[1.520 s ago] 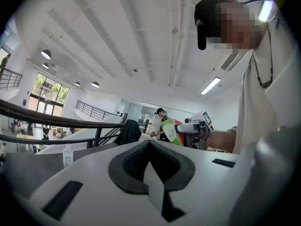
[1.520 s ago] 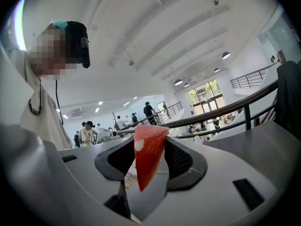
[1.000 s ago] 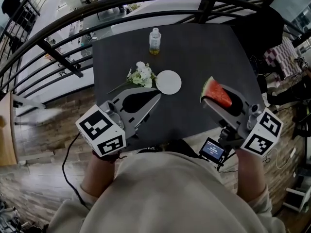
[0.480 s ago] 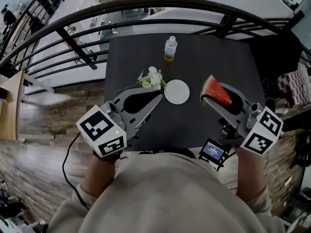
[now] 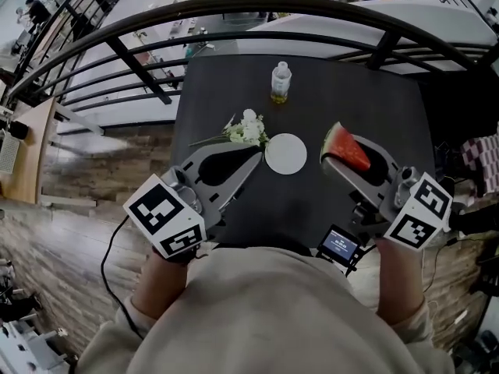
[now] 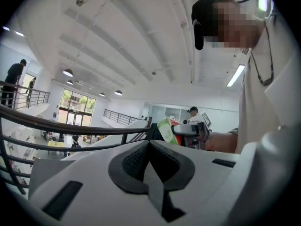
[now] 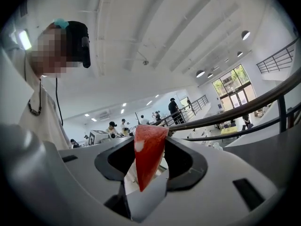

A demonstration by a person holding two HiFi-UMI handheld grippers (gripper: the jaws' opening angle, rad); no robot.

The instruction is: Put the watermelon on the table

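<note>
Watermelon slice point(image 5: 345, 148) sitting clamped in right claw point(image 5: 330, 160), red flesh facing up, rind toward far side, being held above right part of dark tabletop point(image 5: 351, 92). Left claw point(image 5: 253, 157) hovering over left part, jaws pressing together, gripping nothing. White round disc point(image 5: 285, 153) lying between both claws. White flowers point(image 5: 245, 128) lying just beyond left claw. Bottle point(image 5: 281, 82) standing upright near far edge, close to railing point(image 5: 234, 10).
</note>
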